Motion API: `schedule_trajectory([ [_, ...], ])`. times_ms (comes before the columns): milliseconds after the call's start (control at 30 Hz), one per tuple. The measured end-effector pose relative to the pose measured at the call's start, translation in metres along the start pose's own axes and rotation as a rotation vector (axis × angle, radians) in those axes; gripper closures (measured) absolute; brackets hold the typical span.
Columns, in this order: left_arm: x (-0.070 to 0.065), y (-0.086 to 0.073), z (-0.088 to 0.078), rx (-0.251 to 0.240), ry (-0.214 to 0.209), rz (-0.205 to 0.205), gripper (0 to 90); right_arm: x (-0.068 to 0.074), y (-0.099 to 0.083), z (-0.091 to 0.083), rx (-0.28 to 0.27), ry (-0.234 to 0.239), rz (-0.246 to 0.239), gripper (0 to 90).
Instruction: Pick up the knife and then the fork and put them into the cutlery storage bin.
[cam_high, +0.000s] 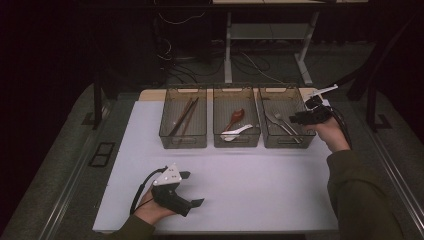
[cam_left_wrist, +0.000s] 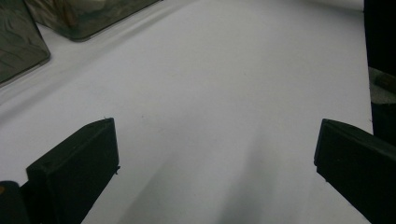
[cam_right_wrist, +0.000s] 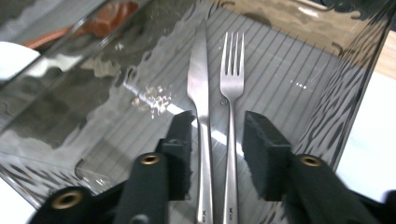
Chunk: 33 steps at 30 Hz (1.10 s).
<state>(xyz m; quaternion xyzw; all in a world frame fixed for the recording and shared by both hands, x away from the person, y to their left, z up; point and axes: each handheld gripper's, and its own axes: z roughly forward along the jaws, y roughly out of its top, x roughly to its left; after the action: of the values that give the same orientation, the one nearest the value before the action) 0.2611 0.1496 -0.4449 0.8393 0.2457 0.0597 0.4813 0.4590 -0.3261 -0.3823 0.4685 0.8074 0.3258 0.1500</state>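
1. Our left gripper (cam_high: 192, 189) rests low on the white table (cam_high: 250, 185), its jaws wide apart and holding nothing.
2. Three clear bins stand in a row. The left bin (cam_high: 183, 125) has chopsticks (cam_high: 183, 117), and the middle bin (cam_high: 236, 125) has spoons (cam_high: 235, 127).
3. The knife (cam_right_wrist: 200, 88) and fork (cam_right_wrist: 232, 79) lie side by side in the right bin (cam_high: 285, 125).
4. Our right gripper (cam_right_wrist: 215, 144) is above them, jaws partly open with both handles between, not squeezing.

Glossy metal knife (cam_right_wrist: 200, 88), fork (cam_right_wrist: 231, 79), translucent plastic bin (cam_right_wrist: 322, 126)
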Motion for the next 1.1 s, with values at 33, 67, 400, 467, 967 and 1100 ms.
schedule_trajectory([
  [33,0.001,0.0,-0.001,0.0,0.002,0.004,0.0,0.0,0.0,-0.001,-0.008,0.001,0.0,55.5],
  [67,0.001,0.0,-0.001,-0.002,0.004,0.002,0.0,0.0,0.0,-0.002,-0.019,0.001,0.003,52.9],
  [400,0.004,0.002,0.0,-0.021,0.007,-0.015,0.0,0.007,-0.004,-0.013,-0.131,-0.017,0.036,32.1],
  [467,0.005,0.004,0.001,-0.026,0.004,-0.021,0.0,0.008,-0.008,-0.017,-0.162,-0.008,0.039,29.6],
  [967,0.007,0.004,0.002,-0.026,0.025,-0.025,0.0,0.033,-0.04,-0.042,-0.249,0.087,0.0,19.6],
  [1100,0.007,0.004,0.0,-0.026,0.025,-0.023,0.0,0.044,-0.05,-0.046,-0.255,0.101,-0.04,18.7],
])
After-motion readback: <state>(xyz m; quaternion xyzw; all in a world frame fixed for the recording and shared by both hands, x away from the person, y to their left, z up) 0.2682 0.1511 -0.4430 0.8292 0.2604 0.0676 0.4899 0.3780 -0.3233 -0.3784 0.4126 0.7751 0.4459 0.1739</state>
